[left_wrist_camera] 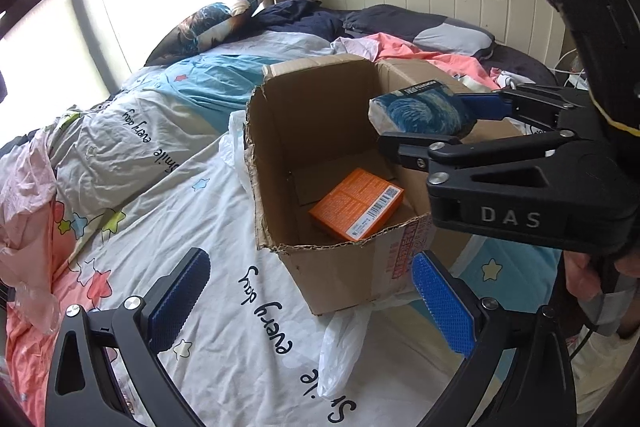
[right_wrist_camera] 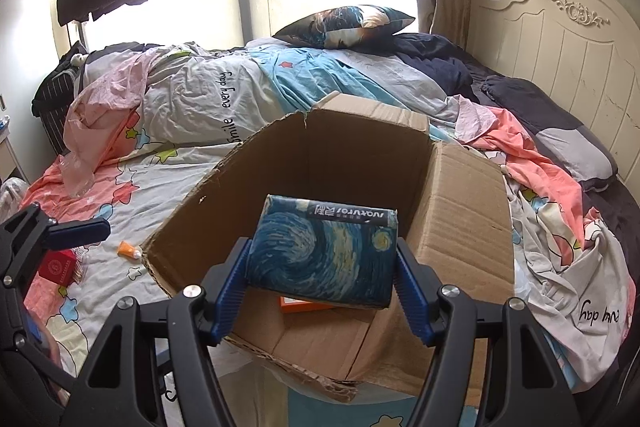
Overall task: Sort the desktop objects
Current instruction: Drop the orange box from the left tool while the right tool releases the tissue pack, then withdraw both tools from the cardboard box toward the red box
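Tissue pack (right_wrist_camera: 324,251), printed with a blue swirling night sky, sits clamped between my right jaws, their blue pads (right_wrist_camera: 231,287) pressing its two short sides. In the right wrist view it fills the middle of the frame, held over the open carton (right_wrist_camera: 460,211), with its dark label strip turned away from me toward the far wall of the carton. In the left wrist view the same pack (left_wrist_camera: 420,113) shows at centre right, above the carton's (left_wrist_camera: 320,131) far right corner, with my right gripper (left_wrist_camera: 456,121) reaching in from the right edge of the frame.

Down on the carton floor lies an orange box (left_wrist_camera: 356,205), flat, barcode toward the near wall. In the right wrist view only a sliver of it (right_wrist_camera: 304,304) peeks out under the pack.

My left gripper (left_wrist_camera: 316,303) has its jaws spread wide with nothing between them; one blue pad (left_wrist_camera: 180,299) sits at lower left of the frame and the other at lower right, just in front of the carton's near corner.

On the bed (right_wrist_camera: 192,115), the carton rests on a quilt with stars and lettering. A white plastic bag (left_wrist_camera: 340,351) lies under and beside the carton's near corner. At the left of the right wrist view, well apart from the carton, a small orange tube (right_wrist_camera: 129,250) lies on the quilt, and a red box (right_wrist_camera: 60,267) lies near the left edge, just below my left gripper (right_wrist_camera: 72,231).
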Demonstrator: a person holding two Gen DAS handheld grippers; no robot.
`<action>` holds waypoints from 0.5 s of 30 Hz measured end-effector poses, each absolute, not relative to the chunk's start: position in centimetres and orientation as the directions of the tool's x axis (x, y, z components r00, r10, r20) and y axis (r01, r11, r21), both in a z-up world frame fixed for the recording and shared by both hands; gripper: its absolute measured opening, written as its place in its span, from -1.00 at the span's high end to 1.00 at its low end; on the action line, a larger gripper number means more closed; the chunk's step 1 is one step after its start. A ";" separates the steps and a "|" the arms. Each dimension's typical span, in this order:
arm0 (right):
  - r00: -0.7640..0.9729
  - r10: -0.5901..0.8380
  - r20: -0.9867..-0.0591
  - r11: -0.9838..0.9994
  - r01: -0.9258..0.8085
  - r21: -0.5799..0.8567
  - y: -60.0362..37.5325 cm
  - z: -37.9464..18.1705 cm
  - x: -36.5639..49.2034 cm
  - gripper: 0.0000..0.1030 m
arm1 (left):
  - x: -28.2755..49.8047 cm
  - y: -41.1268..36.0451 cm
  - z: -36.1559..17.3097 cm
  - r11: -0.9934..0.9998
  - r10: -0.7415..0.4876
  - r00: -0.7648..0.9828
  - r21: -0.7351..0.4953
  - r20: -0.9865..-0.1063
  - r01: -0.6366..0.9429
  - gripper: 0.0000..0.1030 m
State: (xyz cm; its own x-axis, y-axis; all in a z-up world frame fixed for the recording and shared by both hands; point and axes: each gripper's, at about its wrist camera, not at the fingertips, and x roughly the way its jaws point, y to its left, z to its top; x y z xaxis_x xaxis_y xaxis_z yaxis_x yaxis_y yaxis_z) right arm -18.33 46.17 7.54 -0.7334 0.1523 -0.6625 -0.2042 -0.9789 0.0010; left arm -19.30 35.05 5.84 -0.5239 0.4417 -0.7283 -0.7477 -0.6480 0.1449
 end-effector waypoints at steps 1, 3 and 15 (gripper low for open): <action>-0.730 0.162 -0.664 -0.979 -0.204 -0.015 45.9 7.5 -18.4 -0.25 | -19.3 34.9 5.9 -0.649 0.444 -0.523 0.142 -0.727 -0.748 -1.00; -0.726 0.184 -0.662 -0.978 -0.206 -0.045 45.5 7.6 -18.4 -0.27 | -19.3 34.5 6.1 -0.650 0.450 -0.521 0.134 -0.725 -0.748 -1.00; -0.709 0.204 -0.675 -0.975 -0.211 -0.073 44.3 7.6 -18.3 -0.40 | -18.7 32.4 6.6 -0.666 0.451 -0.528 0.122 -0.719 -0.736 -1.00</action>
